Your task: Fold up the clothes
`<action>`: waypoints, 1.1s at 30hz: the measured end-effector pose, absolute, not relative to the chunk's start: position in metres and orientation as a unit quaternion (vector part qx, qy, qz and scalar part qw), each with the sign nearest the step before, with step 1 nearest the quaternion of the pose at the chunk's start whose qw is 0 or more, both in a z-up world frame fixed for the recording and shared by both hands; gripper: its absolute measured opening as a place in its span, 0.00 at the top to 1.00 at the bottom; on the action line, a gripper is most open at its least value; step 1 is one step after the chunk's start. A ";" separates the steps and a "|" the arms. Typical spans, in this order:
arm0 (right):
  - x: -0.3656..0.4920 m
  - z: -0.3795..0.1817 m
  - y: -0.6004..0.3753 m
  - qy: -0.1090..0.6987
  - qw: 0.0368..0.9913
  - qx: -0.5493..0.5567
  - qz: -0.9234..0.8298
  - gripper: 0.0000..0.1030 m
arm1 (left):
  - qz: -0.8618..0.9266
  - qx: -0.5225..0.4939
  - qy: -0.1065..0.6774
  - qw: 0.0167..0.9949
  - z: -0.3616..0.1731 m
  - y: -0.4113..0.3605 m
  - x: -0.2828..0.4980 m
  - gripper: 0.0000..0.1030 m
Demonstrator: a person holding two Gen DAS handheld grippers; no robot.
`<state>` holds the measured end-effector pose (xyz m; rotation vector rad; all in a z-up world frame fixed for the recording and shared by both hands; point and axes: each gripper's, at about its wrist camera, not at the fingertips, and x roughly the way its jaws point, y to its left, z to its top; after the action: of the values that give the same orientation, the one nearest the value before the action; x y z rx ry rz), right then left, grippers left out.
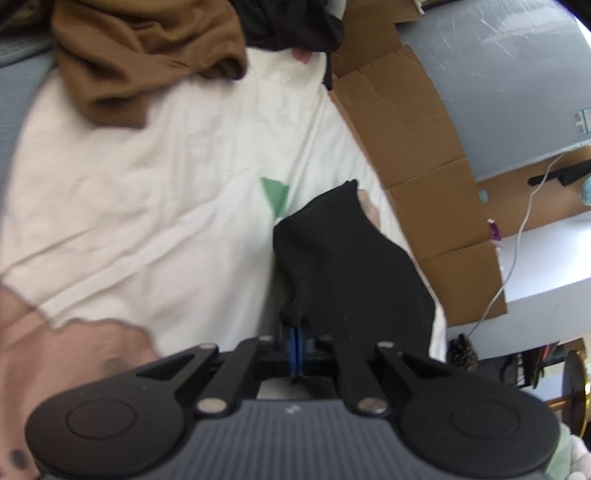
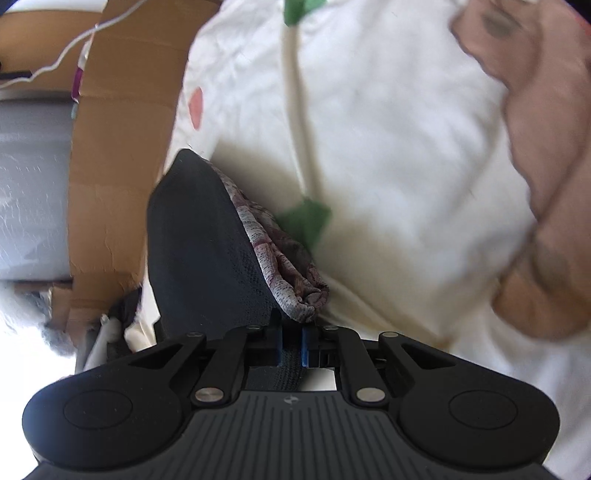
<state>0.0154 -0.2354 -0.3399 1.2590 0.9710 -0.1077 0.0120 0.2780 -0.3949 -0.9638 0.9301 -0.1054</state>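
In the left wrist view a black garment (image 1: 343, 258) hangs up from my left gripper (image 1: 295, 332), whose blue pads are shut tight on its lower edge. A pale patterned strip shows at its top right edge. In the right wrist view my right gripper (image 2: 292, 334) is shut on a black mesh garment (image 2: 199, 236) with a maroon-and-white patterned lining (image 2: 284, 262); dark cloth fills the narrow gap between the pads. I cannot tell whether both hold the same piece. Both are held above a white sheet (image 1: 147, 184) printed with green shapes (image 1: 275, 194).
A brown garment (image 1: 140, 55) and a black one (image 1: 291, 26) lie heaped at the sheet's far end. Flattened cardboard (image 1: 417, 166) borders the sheet, with a white cable (image 1: 517, 243) beyond it. A pinkish cloth (image 2: 546, 166) lies at the right of the right wrist view.
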 end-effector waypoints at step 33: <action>0.096 -0.292 -0.297 0.458 0.783 0.418 -0.043 0.94 | -0.233 -0.251 0.590 0.731 -0.373 0.227 -0.037 1.00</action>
<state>0.0957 -0.2967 -0.2925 0.9024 0.9895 -0.0939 -0.0374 0.2266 -0.3729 -0.5519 1.2974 -0.5137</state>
